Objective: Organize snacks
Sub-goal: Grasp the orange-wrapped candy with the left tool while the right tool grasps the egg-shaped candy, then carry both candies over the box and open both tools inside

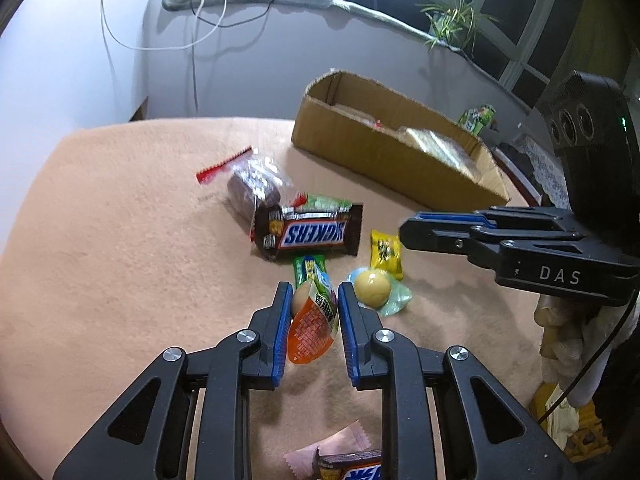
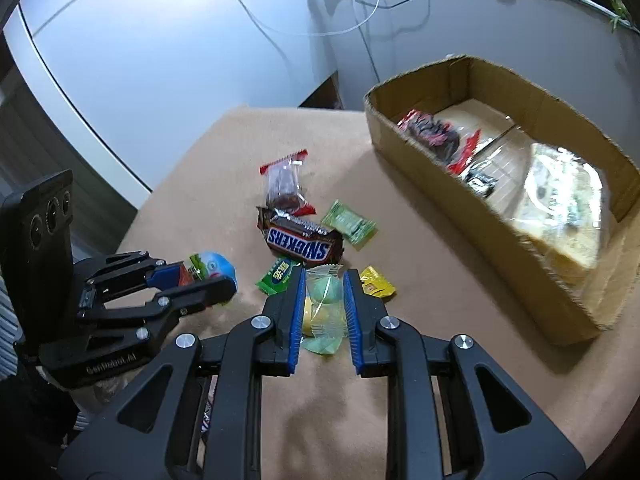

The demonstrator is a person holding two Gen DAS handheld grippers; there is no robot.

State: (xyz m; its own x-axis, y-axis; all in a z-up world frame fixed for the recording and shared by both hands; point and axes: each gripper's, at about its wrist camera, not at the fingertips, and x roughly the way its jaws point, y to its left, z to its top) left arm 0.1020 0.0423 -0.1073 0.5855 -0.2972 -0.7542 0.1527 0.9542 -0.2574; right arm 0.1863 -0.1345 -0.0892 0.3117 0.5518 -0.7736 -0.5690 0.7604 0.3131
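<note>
L jaws clamped on orange-green packet (image 1: 314, 320), R jaws apart around green-wrapped sweet (image 2: 324, 312), box (image 2: 472, 208) contents blurred.

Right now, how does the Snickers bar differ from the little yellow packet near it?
The Snickers bar is brown with blue lettering; the yellow packet is yellow with dark print. The bar is clearly longer and bulkier; the packet is small and squarish. The bar overlaps a green wrapper; the packet lies flat on the cloth. Both sit outside the cardboard box, and neither is held.
</note>
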